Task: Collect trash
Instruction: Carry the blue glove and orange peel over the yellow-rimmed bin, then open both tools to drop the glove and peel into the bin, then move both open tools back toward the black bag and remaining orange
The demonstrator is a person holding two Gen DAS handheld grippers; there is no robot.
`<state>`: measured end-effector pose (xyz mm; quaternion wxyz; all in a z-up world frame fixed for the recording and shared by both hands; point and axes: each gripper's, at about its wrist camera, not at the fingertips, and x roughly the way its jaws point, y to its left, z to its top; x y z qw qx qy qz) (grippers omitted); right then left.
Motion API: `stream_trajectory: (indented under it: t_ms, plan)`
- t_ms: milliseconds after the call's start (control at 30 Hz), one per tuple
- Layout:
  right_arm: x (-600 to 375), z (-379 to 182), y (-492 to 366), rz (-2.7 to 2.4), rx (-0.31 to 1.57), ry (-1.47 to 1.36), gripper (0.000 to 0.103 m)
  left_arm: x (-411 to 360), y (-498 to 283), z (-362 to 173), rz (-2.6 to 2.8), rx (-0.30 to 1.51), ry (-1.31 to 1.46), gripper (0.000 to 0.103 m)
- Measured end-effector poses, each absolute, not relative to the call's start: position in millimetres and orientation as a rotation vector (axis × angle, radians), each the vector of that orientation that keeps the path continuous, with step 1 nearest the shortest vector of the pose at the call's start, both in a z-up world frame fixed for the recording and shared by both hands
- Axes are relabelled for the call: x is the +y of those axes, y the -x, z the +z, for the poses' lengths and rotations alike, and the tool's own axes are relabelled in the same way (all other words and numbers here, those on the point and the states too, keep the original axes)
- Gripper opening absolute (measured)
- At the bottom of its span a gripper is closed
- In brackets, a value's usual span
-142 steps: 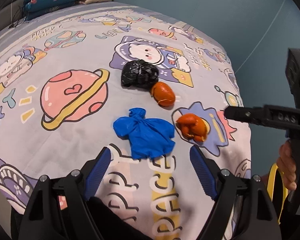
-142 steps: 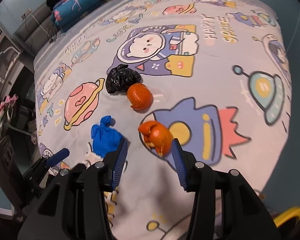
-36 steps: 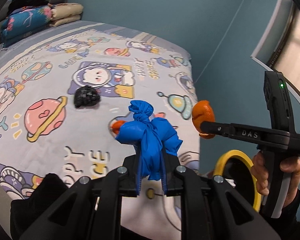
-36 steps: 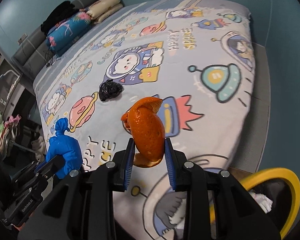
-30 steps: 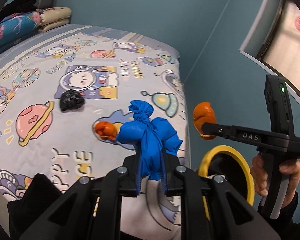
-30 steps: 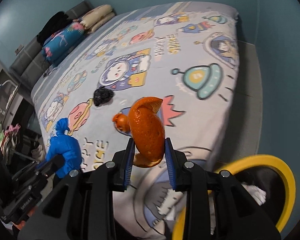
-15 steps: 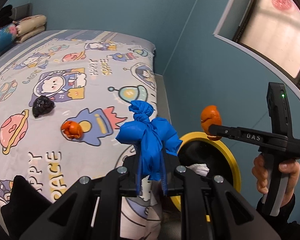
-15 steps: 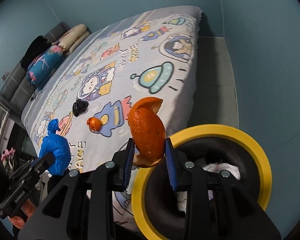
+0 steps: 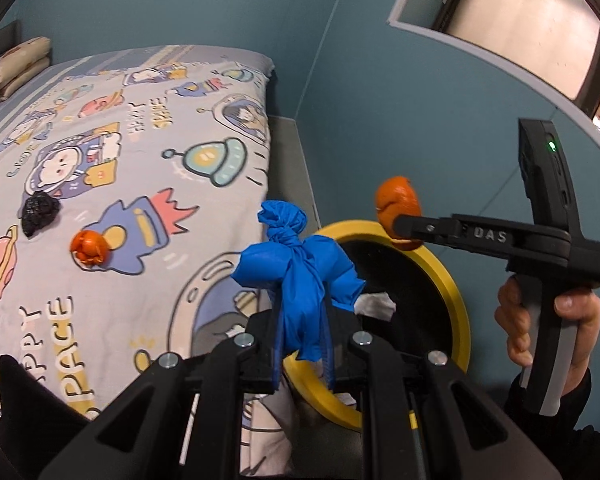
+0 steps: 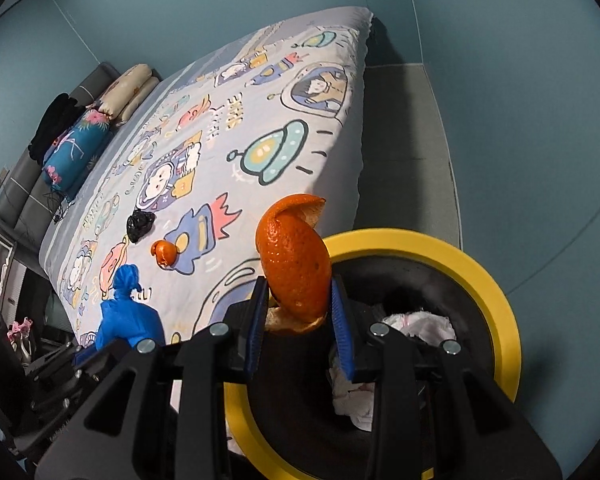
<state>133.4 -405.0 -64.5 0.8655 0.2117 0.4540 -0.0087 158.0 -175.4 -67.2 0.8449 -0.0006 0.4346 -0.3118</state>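
Note:
My left gripper [image 9: 302, 320] is shut on a knotted blue bag [image 9: 296, 272], held up at the near rim of the yellow-rimmed bin [image 9: 456, 292]. My right gripper [image 10: 300, 304] is shut on a curl of orange peel [image 10: 296, 260], which hangs over the left side of the same bin [image 10: 500, 300]. In the left wrist view the right gripper [image 9: 400, 224] reaches in from the right with the peel [image 9: 396, 204] above the bin's far rim. A second orange peel [image 9: 88, 250] and a crumpled black bag [image 9: 40, 210] lie on the bed.
The bed with its cartoon space cover [image 9: 132, 128] fills the left side, with pillows [image 10: 128, 92] at its far end. The bin stands on the floor at the bed's foot corner and holds white crumpled paper [image 10: 416, 324]. A blue wall [image 10: 520, 120] closes the right side.
Both grippers have swung away from the bed toward the bin, carrying the blue bag and the peel. The bin has come from the frame's corner to under the fingers. Both grips are unchanged.

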Motion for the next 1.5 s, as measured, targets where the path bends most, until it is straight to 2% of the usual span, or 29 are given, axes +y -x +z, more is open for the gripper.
stream_trajectory:
  t_ms: [400,667,733,900,1033,1100,1500]
  plan:
    - [-413.4,-84.1,-139.5,-0.018,0.986,-0.486,0.03,-205.8,-143.5,-90.8,-0.755,0.983,-0.065,0.014]
    - [-417.2,-84.6,-139.0,-0.017,0.978,-0.491,0.034,-223.3,-125.1,-98.4,-0.843,0.989,-0.131,0.015]
    - [-418.7,-82.6,-137.7,-0.023,0.968,-0.49,0.034,-224.8,-123.4,-98.5,-0.854,0.985,-0.136,0.019]
    - [-426.1,-74.7,-134.5,-0.052,0.935,-0.498,0.038,-224.0,-120.7,-97.1,-0.856,0.976,-0.132,0.044]
    - [-438.8,-69.2,-130.3,-0.082,0.907,-0.522,0.039,-220.7,-119.9,-93.7,-0.85,0.961,-0.129,0.053]
    - [-443.3,-63.9,-127.3,-0.096,0.881,-0.525,0.043,-217.3,-122.8,-91.8,-0.838,0.957,-0.116,0.059]
    - [-430.1,-44.3,-123.5,0.008,0.766,-0.534,0.065,-179.6,-148.3,-75.6,-0.709,0.887,-0.053,0.081]
